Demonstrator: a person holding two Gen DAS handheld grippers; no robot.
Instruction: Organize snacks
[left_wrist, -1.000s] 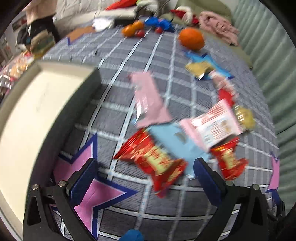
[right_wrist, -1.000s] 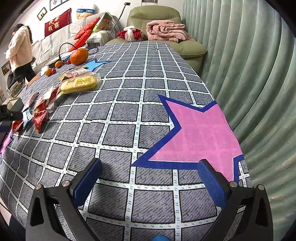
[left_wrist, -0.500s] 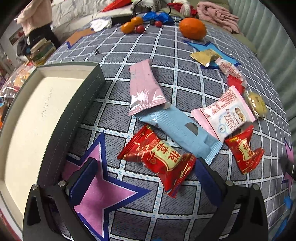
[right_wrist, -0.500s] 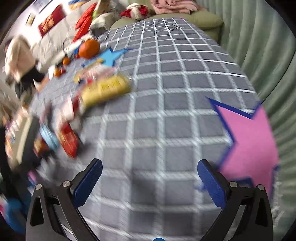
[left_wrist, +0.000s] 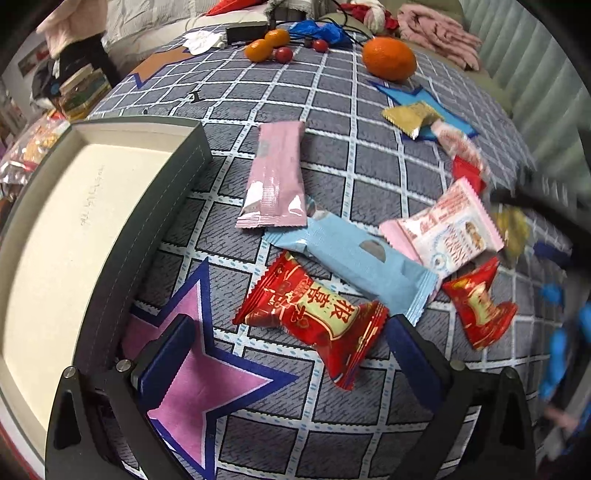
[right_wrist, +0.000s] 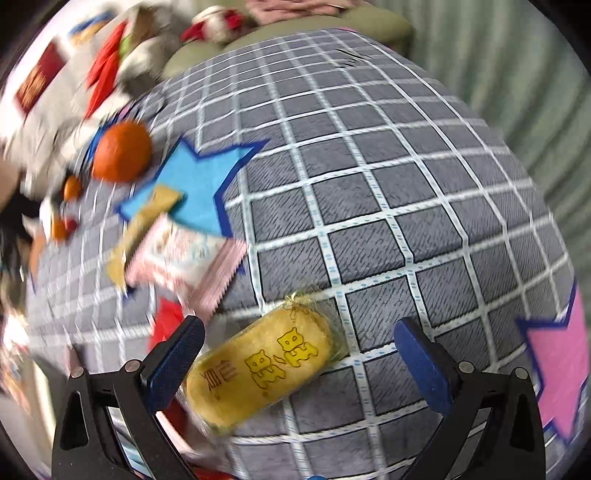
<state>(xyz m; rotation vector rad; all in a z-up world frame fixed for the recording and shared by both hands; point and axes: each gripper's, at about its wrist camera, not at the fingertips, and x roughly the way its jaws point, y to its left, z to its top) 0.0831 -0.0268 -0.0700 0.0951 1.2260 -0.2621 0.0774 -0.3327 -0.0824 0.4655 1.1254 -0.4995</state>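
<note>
Snacks lie scattered on the grey checked bench cloth (left_wrist: 332, 92) beside the grey open box (left_wrist: 66, 236). Left gripper (left_wrist: 291, 343), jaws apart, hovers over the red foil packet (left_wrist: 314, 314). Right gripper (right_wrist: 299, 350), jaws apart, straddles the yellow wrapped cake (right_wrist: 258, 369).

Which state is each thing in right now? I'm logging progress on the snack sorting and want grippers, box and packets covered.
left gripper: open, holding nothing
right gripper: open, straddling the yellow cake packet
grey box: open, nothing visible inside
large red snack packet: sealed, on the cloth
yellow cake packet: sealed, lying flat, not gripped
light blue packet: sealed, on the cloth
</note>
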